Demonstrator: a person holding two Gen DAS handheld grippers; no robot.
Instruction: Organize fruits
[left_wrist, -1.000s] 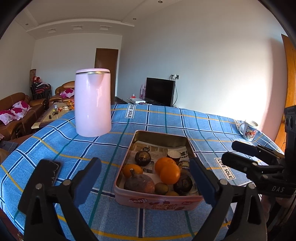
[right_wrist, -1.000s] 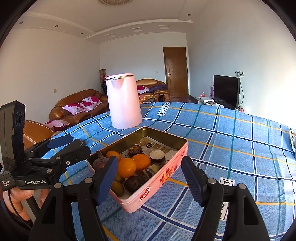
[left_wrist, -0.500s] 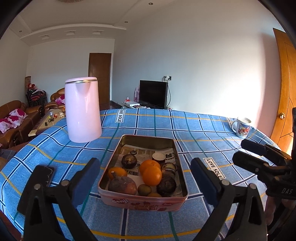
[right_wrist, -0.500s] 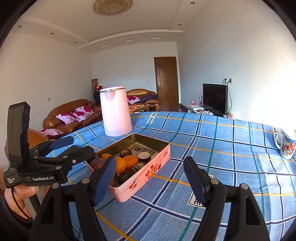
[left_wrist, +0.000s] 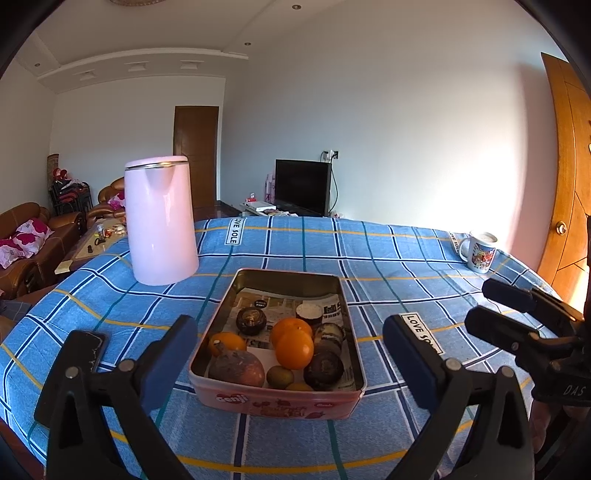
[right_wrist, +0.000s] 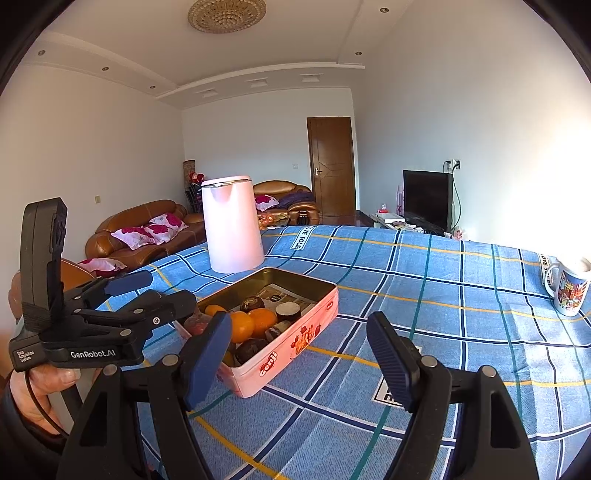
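Fruit tin ahead of both released hand-held grippers
Left hand-held gripper (left_wrist: 286, 356) opening, right hand-held gripper (right_wrist: 301, 350) released, both empty; pink rectangular metal tin (left_wrist: 277, 400) of oranges ahead

Bright daylight from the right, glare washing out the right wall, sharp focus, fisheye bending, dark vignetted corners

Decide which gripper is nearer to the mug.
Right. The right gripper hovers over the cloth between tin and mug; the left gripper faces the tin, farther from the mug.
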